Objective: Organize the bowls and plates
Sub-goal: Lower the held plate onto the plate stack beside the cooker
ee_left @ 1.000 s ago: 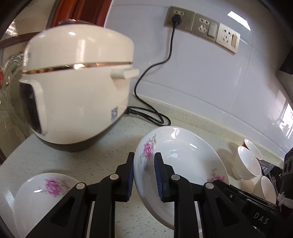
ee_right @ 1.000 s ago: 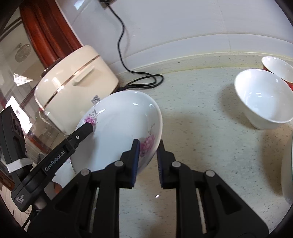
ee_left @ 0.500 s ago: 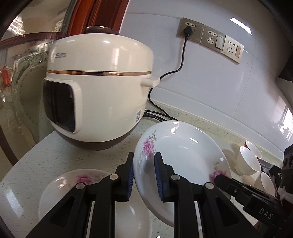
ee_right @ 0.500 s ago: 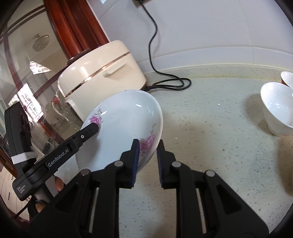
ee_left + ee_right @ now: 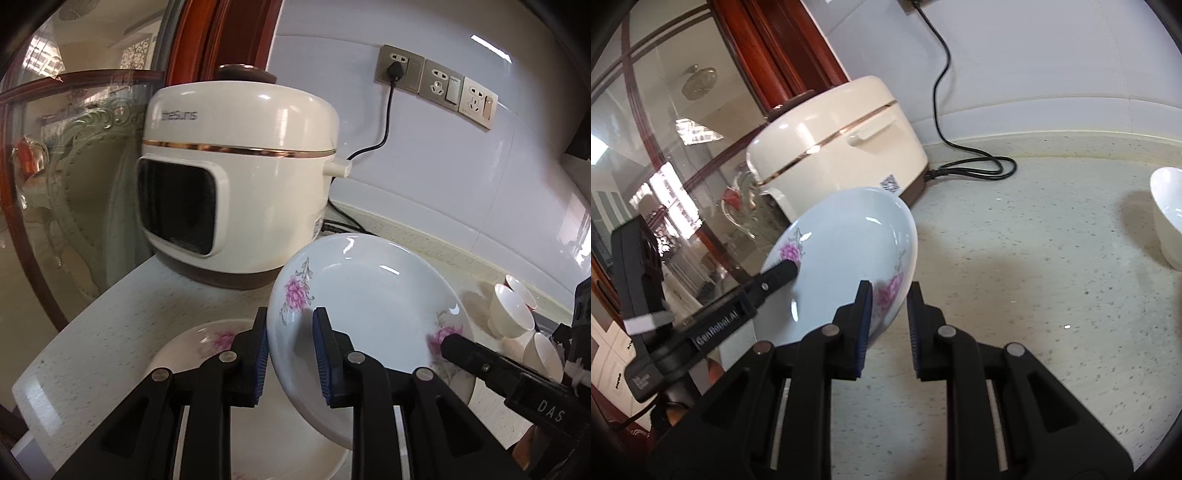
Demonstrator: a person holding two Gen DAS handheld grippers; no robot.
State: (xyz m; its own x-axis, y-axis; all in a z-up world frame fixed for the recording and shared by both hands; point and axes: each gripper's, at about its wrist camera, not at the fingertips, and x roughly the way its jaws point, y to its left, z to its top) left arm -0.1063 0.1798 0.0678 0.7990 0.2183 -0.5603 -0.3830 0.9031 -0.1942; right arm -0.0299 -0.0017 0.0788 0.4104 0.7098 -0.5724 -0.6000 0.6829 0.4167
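A white plate with pink flowers (image 5: 369,306) hangs tilted above the counter, held at two sides of its rim. My left gripper (image 5: 290,325) has the near-left rim between its blue pads, which still press on it while its jaws are opening slightly. My right gripper (image 5: 889,295) is shut on the opposite rim of the same plate (image 5: 849,243). A second flowered plate (image 5: 192,343) lies flat on the counter, partly under the held one and under my left fingers. Small white bowls (image 5: 513,314) stand at the far right.
A cream rice cooker (image 5: 240,184) stands close behind the plates, its black cord (image 5: 975,166) coiled by the wall. The counter's left edge (image 5: 74,332) meets a glass partition. One white bowl (image 5: 1169,210) sits at the right of the speckled counter.
Both grippers have carried the held plate leftward toward the rice cooker, and it now overlaps the plate lying on the counter. The bowls have slid toward the right edge of both views.
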